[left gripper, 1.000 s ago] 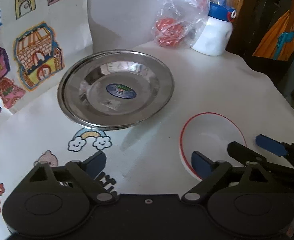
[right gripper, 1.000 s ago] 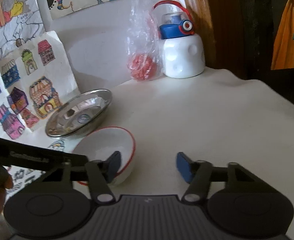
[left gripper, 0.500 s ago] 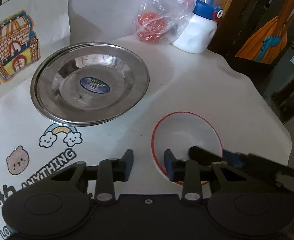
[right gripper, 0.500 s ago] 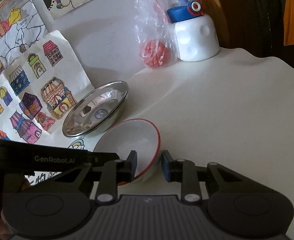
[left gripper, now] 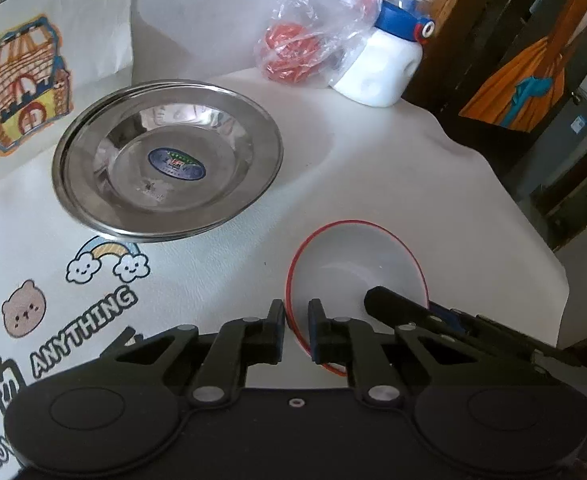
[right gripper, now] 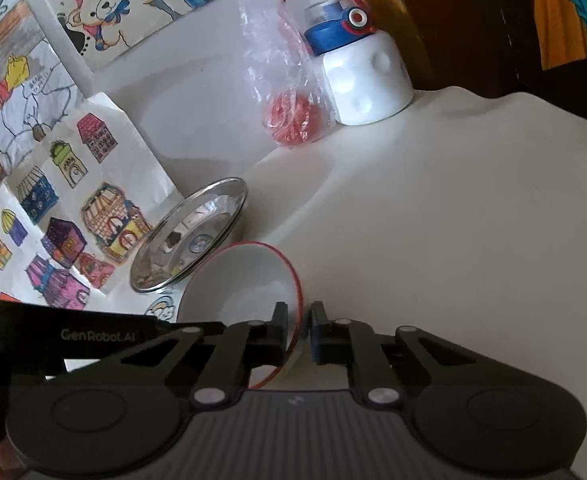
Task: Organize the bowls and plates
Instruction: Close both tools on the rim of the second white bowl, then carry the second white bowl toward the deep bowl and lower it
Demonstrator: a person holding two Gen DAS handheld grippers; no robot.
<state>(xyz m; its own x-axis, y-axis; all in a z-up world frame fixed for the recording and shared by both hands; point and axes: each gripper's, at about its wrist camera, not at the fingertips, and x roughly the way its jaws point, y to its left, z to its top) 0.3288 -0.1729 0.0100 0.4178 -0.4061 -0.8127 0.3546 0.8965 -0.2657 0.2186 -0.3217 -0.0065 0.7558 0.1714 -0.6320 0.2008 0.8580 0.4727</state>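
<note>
A white bowl with a red rim (left gripper: pixel 357 264) sits on the white table, also seen in the right wrist view (right gripper: pixel 245 288). My left gripper (left gripper: pixel 296 330) is shut on the bowl's left rim. My right gripper (right gripper: pixel 298 330) is shut on the bowl's right rim, and its arm shows in the left wrist view (left gripper: pixel 433 320). A stack of steel plates (left gripper: pixel 169 168) lies beyond the bowl to the left; it also shows in the right wrist view (right gripper: pixel 191 236).
A white bottle with a blue lid (left gripper: pixel 385 64) and a plastic bag with something red in it (left gripper: pixel 305 40) stand at the back by the wall. Coloured drawings (right gripper: pixel 53 184) hang at the left. The table edge (left gripper: pixel 533 232) drops off at the right.
Both grippers have closed from open onto opposite sides of the bowl's rim. The bowl now appears tilted in the right wrist view.
</note>
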